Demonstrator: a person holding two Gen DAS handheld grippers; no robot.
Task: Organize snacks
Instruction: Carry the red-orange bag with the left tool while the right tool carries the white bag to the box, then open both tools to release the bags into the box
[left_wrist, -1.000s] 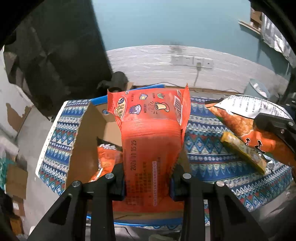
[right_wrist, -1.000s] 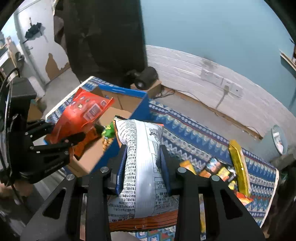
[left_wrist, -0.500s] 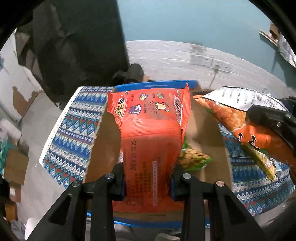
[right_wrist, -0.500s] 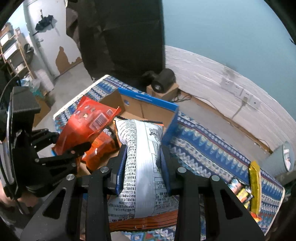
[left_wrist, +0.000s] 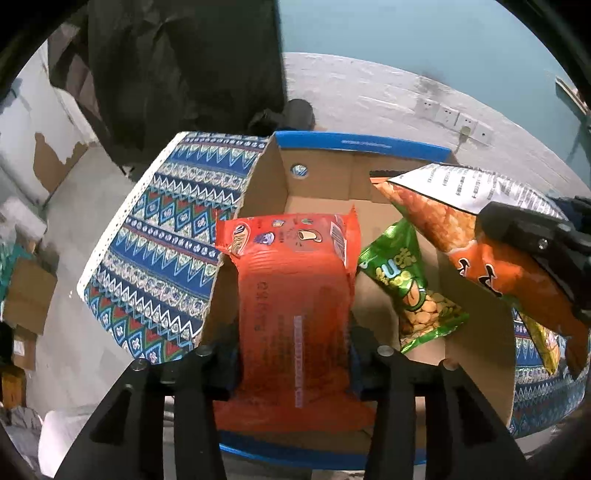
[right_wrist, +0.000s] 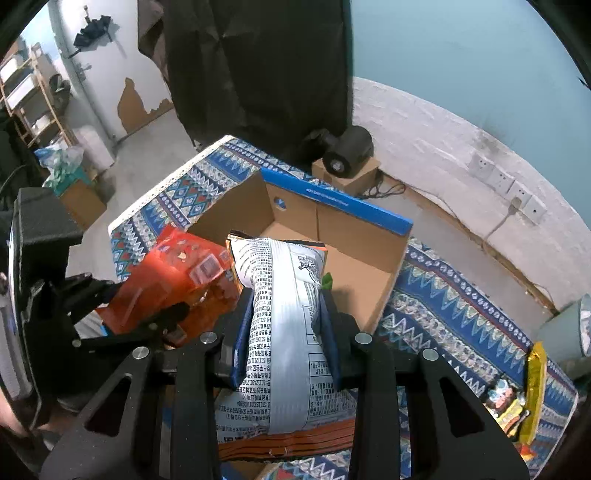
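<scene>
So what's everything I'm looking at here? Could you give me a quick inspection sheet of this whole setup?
Surface: table under a blue patterned cloth.
Job's things: open cardboard box with a green snack bag lying inside; red-orange snack pack and white-backed chip bag held above it.
Clutter: yellow bar and small packets at the cloth's far end.
Grippers: left gripper shut on the red-orange snack pack; right gripper shut on the white-backed chip bag.
Cables: a plug and cord at the wall sockets.
Surroundings: teal wall, dark drape, wooden shelf, black device on a small carton.
</scene>
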